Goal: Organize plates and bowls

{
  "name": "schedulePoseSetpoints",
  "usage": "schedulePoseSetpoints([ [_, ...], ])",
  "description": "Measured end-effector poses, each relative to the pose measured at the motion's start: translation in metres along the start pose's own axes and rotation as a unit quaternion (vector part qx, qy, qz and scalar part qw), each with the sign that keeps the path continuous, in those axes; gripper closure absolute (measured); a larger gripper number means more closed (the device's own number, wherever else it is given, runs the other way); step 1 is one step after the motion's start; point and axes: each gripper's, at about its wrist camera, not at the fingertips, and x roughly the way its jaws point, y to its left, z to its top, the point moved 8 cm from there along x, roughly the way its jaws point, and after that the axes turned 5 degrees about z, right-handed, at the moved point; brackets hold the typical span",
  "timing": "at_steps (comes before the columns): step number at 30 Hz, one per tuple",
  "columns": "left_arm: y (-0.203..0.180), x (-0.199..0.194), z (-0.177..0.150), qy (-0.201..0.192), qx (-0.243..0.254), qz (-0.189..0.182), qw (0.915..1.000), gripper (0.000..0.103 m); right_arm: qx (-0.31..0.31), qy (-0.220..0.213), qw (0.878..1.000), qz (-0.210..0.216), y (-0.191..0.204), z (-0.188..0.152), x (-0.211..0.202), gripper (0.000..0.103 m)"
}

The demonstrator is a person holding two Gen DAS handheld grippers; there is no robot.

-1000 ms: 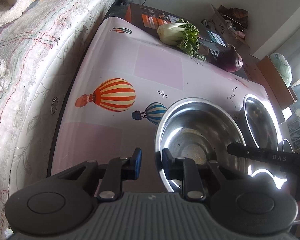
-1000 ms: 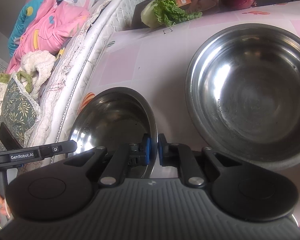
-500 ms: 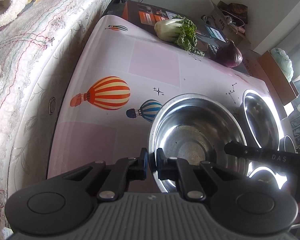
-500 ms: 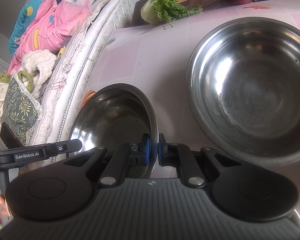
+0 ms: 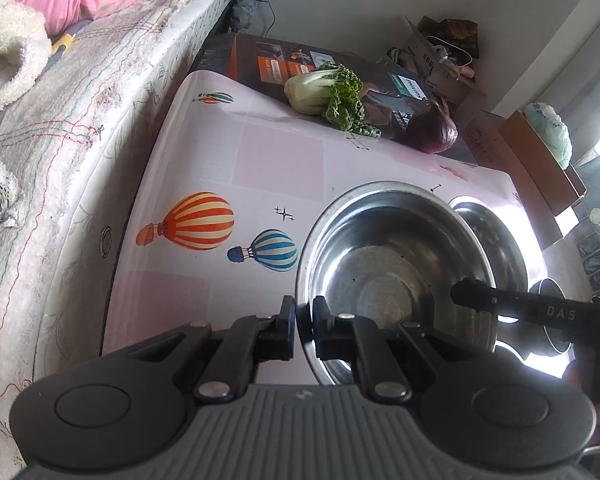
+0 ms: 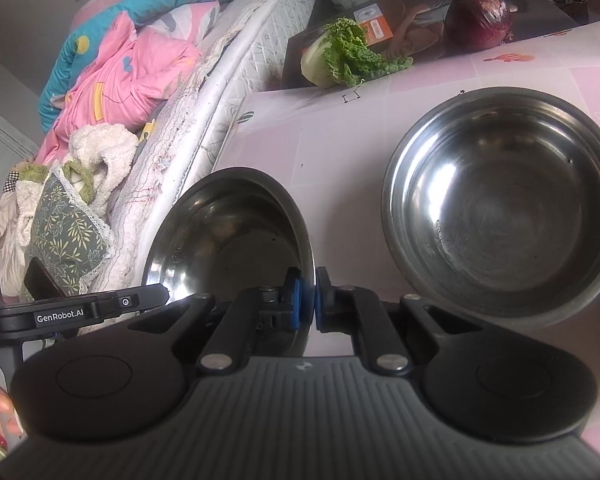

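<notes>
A smaller steel bowl (image 5: 396, 276) hangs just above the pink tablecloth, held from both sides. My left gripper (image 5: 304, 320) is shut on its left rim, with one blue pad inside and one outside. On the opposite rim of the same bowl (image 6: 228, 240) my right gripper (image 6: 308, 300) is shut. A larger steel bowl (image 6: 500, 208) rests on the cloth to the right, apart from the held one. In the left wrist view that larger bowl (image 5: 496, 236) shows partly behind the held bowl.
A bok choy (image 5: 328, 92) and a red onion (image 5: 436, 132) lie on a dark box (image 5: 268, 60) at the table's far end. A mattress (image 5: 80, 120) with bedding runs along the left edge. A small dark pot (image 5: 552, 320) sits at the right.
My left gripper closed on the bowl's rim. Both grippers then rose, lifting the smaller bowl off the cloth; it now covers part of the larger bowl in the left wrist view.
</notes>
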Motion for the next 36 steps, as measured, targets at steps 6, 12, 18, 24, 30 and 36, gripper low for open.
schedulePoseSetpoints([
  [6, -0.046, -0.019, 0.019, -0.02, 0.027, -0.011, 0.9994, 0.094, 0.004, -0.037, 0.999, 0.002, -0.013, 0.021, -0.047, 0.097],
  [12, -0.104, -0.011, 0.04, -0.033, 0.051, -0.026, 0.9979, 0.093, 0.013, -0.072, 0.997, -0.018, -0.05, 0.049, -0.089, 0.097],
  [18, -0.151, 0.035, 0.049, -0.009, 0.064, -0.035, 0.9973, 0.093, 0.039, -0.081, 0.995, -0.045, -0.11, 0.069, -0.106, 0.097],
  [24, -0.17, 0.078, 0.047, 0.022, 0.063, -0.033, 0.9972, 0.093, 0.071, -0.068, 0.994, -0.052, -0.16, 0.068, -0.094, 0.097],
  [30, -0.17, 0.095, 0.042, 0.039, 0.061, -0.024, 0.9971, 0.09, 0.088, -0.054, 0.993, -0.049, -0.179, 0.064, -0.075, 0.094],
  [36, -0.164, 0.091, 0.043, 0.033, 0.055, -0.018, 0.9978, 0.081, 0.098, -0.054, 0.993, -0.045, -0.181, 0.065, -0.067, 0.091],
])
